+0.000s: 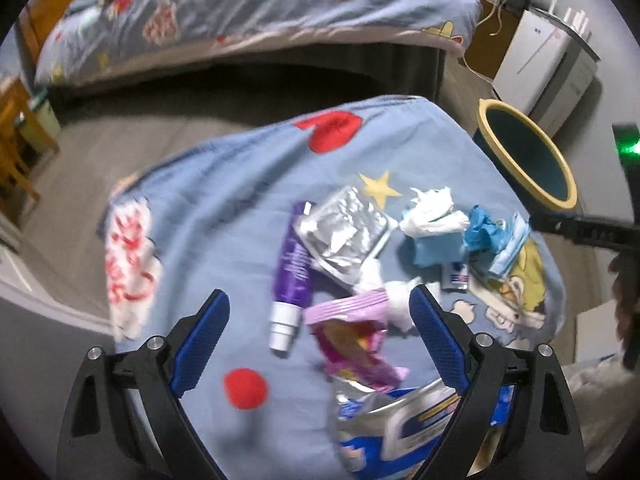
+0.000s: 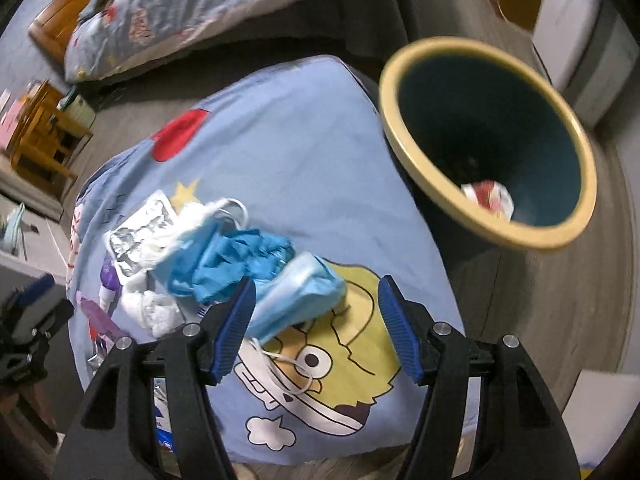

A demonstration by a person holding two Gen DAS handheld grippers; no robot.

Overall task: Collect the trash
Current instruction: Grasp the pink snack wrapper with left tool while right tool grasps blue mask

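The printed sheet (image 1: 248,216) is soft matt cloth with small folds. The foil packet (image 1: 346,236) is shiny crinkled metal film, and the purple tube (image 1: 294,260) is smooth glossy plastic with a white plastic cap. The pink wrapper (image 1: 352,340) looks like thin glossy plastic film. The white tissue (image 1: 432,212) is crumpled matt paper. The blue glove (image 2: 232,264) looks like thin wrinkled rubber, slightly shiny, and the face mask (image 2: 298,300) is matt pleated fabric. The bin (image 2: 400,120) looks like smooth matt plastic. The finger pads (image 2: 236,328) are blue ribbed material on black matt plastic with metal screws.
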